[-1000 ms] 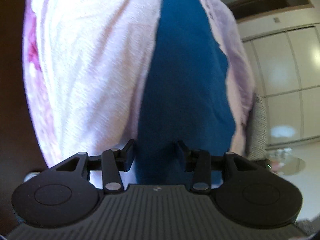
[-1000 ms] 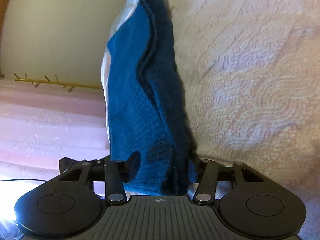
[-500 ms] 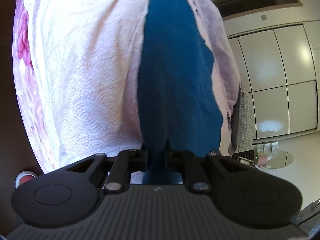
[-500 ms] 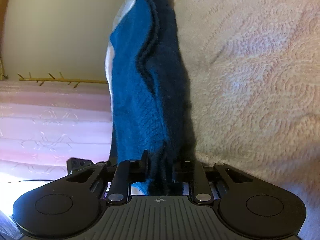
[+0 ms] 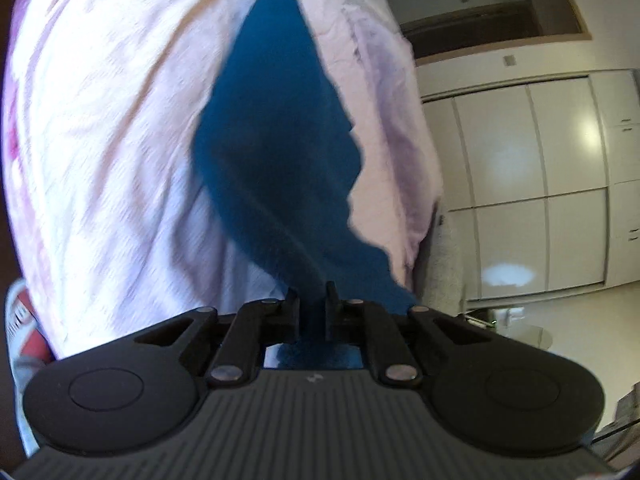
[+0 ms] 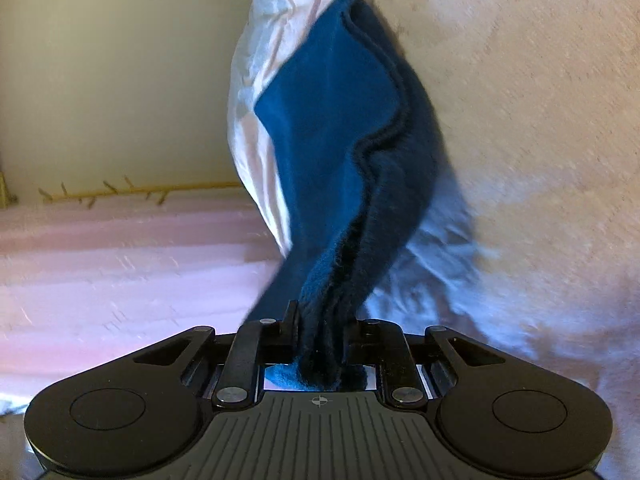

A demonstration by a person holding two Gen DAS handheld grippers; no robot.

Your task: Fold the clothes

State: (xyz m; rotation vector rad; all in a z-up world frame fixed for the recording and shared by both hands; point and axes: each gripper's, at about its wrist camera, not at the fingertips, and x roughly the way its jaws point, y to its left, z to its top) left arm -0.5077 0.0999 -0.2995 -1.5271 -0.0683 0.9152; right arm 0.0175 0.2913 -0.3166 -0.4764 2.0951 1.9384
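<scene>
A dark blue knitted garment (image 5: 276, 152) lies on a pale pink quilted bedspread (image 5: 112, 128). My left gripper (image 5: 313, 300) is shut on one thin edge of it, and the cloth rises from the bed toward the jaws. In the right wrist view the same blue garment (image 6: 340, 128) shows a thick folded hem, and my right gripper (image 6: 318, 312) is shut on a bunched, several-layer part of it. The cloth between the two grips is lifted and twisted, while its far end still rests on the bedspread (image 6: 540, 120).
White wardrobe doors (image 5: 532, 184) and a pale floor stand to the right of the bed in the left wrist view. A red and white shoe (image 5: 24, 332) shows at the lower left. In the right wrist view pink curtains (image 6: 120, 272) and a cream wall (image 6: 100, 80) lie left.
Both grippers went from open around the blue garment's edge to shut on it. Both then rose, pulling the held edge up off the bedspread, and the pictures blur with the motion.
</scene>
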